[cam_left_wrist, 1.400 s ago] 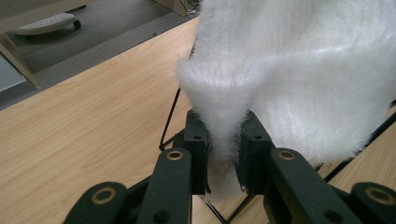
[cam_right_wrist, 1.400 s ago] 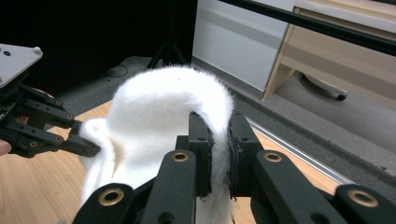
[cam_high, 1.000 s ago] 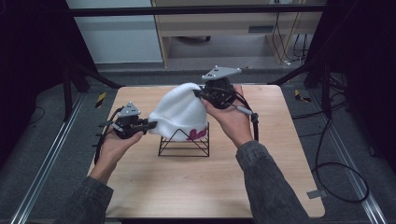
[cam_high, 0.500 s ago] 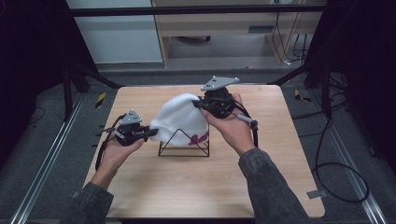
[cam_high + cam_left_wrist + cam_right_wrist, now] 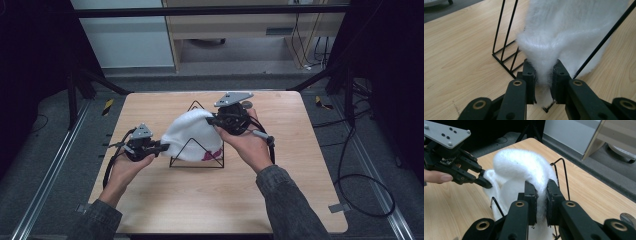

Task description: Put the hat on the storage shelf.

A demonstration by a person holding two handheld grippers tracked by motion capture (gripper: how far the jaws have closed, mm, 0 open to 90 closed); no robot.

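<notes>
A fluffy white cloth (image 5: 192, 136) with a pink patch near its lower edge drapes over a black wire rack (image 5: 197, 162) of triangular frames in the middle of the table. My left gripper (image 5: 162, 147) is shut on the cloth's left edge; in the left gripper view the white fleece (image 5: 564, 37) is pinched between the jaws (image 5: 543, 80), with the rack's wires (image 5: 506, 50) just behind. My right gripper (image 5: 214, 121) is shut on the cloth's upper right edge, held above the rack. In the right gripper view, the cloth (image 5: 524, 167) bulges between both grippers (image 5: 541, 195) and the left gripper (image 5: 484, 182) bites its far side.
The light wooden table (image 5: 280, 200) has bare room in front of and to the right of the rack. Black cables (image 5: 360, 185) lie on the grey floor to the right. Metal rails run along both sides, and a cabinet (image 5: 240, 30) stands beyond the far edge.
Both grippers have come lower with the cloth, the left one drawing its edge down and to the left. The cloth now sits further down over the wire rack.
</notes>
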